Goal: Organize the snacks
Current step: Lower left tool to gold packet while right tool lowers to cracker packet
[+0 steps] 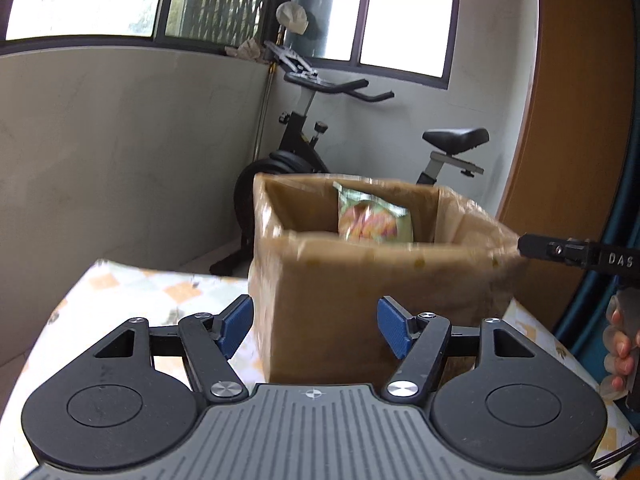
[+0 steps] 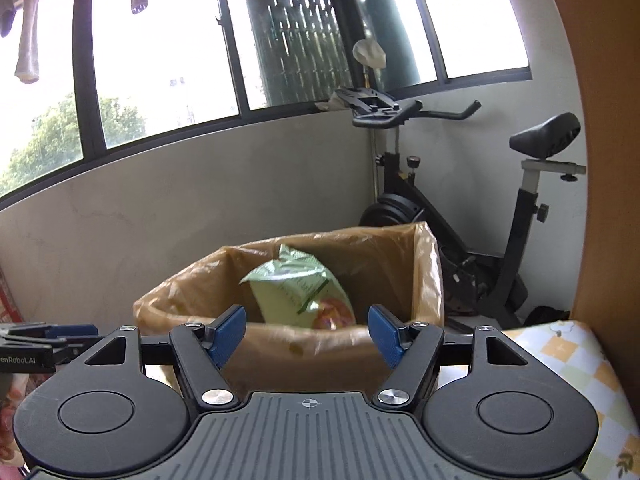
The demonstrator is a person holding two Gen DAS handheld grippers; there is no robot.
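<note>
A brown cardboard box [image 1: 360, 276] lined with a brown plastic bag stands on the table; it also shows in the right wrist view [image 2: 188, 292]. A green snack bag [image 1: 372, 216] with an orange picture stands upright inside it, also seen in the right wrist view [image 2: 300, 288]. My left gripper [image 1: 316, 326] is open and empty, just in front of the box's near wall. My right gripper [image 2: 306, 334] is open and empty, at the box's near rim, the snack bag beyond its fingers. The right gripper's tip [image 1: 560, 252] shows at the box's right side in the left wrist view.
The table has a checked yellow and white cloth [image 1: 132, 292]. An exercise bike [image 2: 480, 200] stands behind the box by the grey wall. A wooden panel [image 2: 600, 160] rises at the right. The left gripper [image 2: 44, 340] shows at the left edge of the right wrist view.
</note>
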